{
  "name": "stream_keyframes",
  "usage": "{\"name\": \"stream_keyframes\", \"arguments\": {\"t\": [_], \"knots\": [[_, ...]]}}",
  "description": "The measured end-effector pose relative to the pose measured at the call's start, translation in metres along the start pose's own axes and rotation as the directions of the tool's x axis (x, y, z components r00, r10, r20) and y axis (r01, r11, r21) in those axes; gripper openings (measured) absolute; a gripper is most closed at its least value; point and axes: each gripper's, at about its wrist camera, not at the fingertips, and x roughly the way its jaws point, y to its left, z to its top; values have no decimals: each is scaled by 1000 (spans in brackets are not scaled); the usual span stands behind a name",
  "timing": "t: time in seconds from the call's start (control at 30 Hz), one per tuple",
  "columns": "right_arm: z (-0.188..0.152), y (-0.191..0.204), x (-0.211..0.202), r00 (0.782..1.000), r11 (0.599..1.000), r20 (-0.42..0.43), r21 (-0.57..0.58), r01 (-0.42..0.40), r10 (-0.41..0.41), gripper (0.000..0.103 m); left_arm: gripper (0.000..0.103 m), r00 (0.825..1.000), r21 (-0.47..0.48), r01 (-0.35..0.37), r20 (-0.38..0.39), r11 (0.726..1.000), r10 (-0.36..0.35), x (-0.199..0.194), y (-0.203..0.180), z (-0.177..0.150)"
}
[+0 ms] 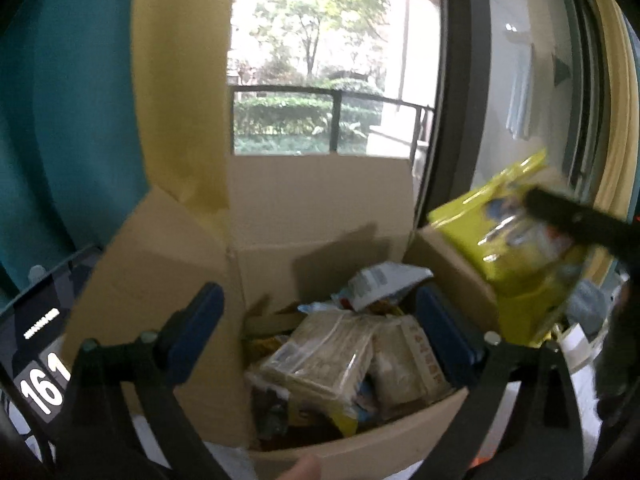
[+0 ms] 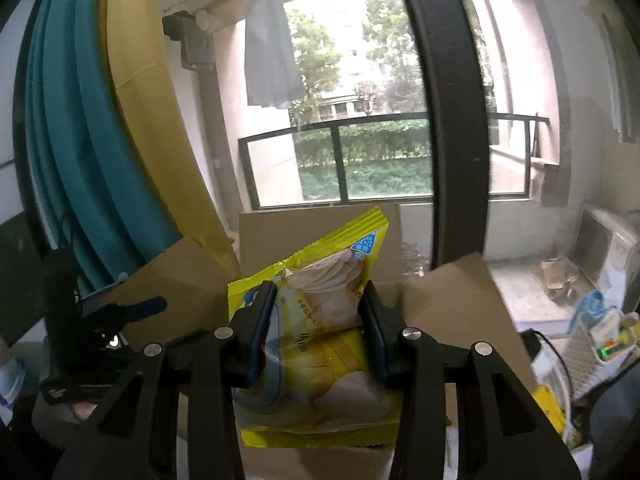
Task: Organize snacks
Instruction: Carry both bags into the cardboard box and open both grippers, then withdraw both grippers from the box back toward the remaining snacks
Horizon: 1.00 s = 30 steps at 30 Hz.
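Snack pouch gripped above the cardboard box [image 1: 320, 216], ready for packing.
My right gripper [image 2: 318, 336] clamps the yellow snack pouch [image 2: 316, 320] over the box opening; my left gripper [image 1: 320, 332], jaws wide and empty, hovers above packets [image 1: 324, 356] lying inside the box.

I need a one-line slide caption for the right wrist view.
Right gripper holds a yellow snack bag above an open cardboard box.

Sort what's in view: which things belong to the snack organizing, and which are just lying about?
Job:
- cardboard box
- yellow snack bag, clamped in the right gripper
- wrapped snack packs in the box
- left gripper, open over the box

Lying about:
- phone
- curtains
- hanging cloth
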Motion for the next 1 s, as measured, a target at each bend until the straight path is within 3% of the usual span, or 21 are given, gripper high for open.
{"name": "stream_keyframes", "arguments": {"t": [0.27,0.5,0.53,0.57,0.63,1.0], "knots": [[10,23,47,998,998,-16,16,-54,54,44,98,992,-48,-56,107,997,61,-43,32,18],[24,33,93,991,982,-23,135,-129,133,45,98,975,-101,-150,148,983,164,-54,61,26],[26,37,101,990,982,-27,132,-132,136,53,98,975,-105,-155,142,982,169,-52,63,27],[27,41,105,992,986,-36,122,-113,118,69,98,975,-109,-160,140,981,174,-52,66,27],[28,49,109,996,993,-34,96,-75,79,80,98,975,-112,-162,133,980,177,-50,67,26],[13,59,71,996,999,-75,18,-42,43,80,98,981,-104,-139,118,985,151,-65,58,22]]}}
